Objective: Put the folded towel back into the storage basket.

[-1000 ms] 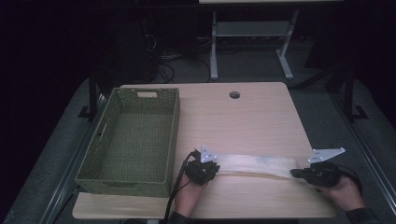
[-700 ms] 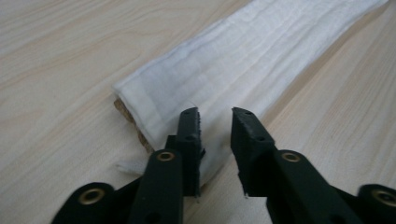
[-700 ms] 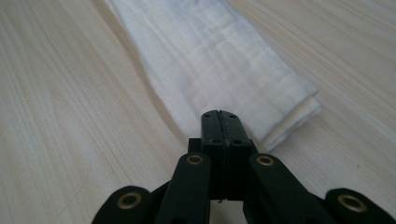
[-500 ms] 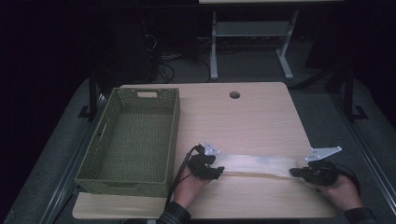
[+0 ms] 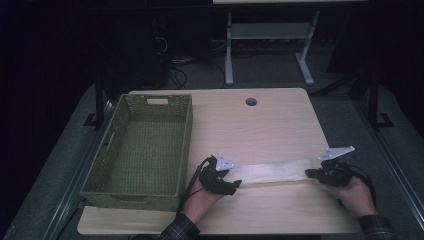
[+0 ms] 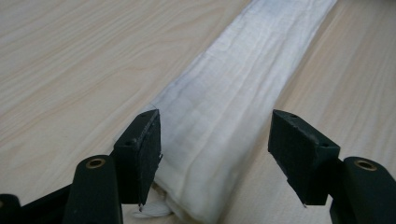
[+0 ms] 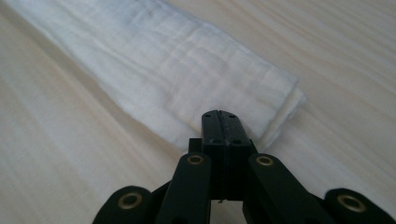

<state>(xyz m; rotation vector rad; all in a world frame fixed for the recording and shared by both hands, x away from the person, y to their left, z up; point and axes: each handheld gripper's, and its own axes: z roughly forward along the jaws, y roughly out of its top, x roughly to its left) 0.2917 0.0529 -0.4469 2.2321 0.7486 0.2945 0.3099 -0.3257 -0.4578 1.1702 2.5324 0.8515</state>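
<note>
Green woven basket (image 5: 137, 150) sits beside the folded white cloth (image 5: 272, 172).

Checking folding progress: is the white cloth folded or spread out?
Folded: the white cloth lies as a narrow strip on the table, with layered edges at its end.

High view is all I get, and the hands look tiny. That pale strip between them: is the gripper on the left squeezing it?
Observer: No. The left gripper stands open astride the white cloth. Its jaws have just been opening, and the pads do not press the cloth.
Operator: And the one on the right?
Observer: The right gripper is shut, jaws flush together, with its tip at the cloth's end. Whether it pinches a layer I cannot tell.
Operator: Is the strip a single sheet?
Observer: No, it is folded. Stacked layers show at that end, lying flat on the wooden table.
</note>
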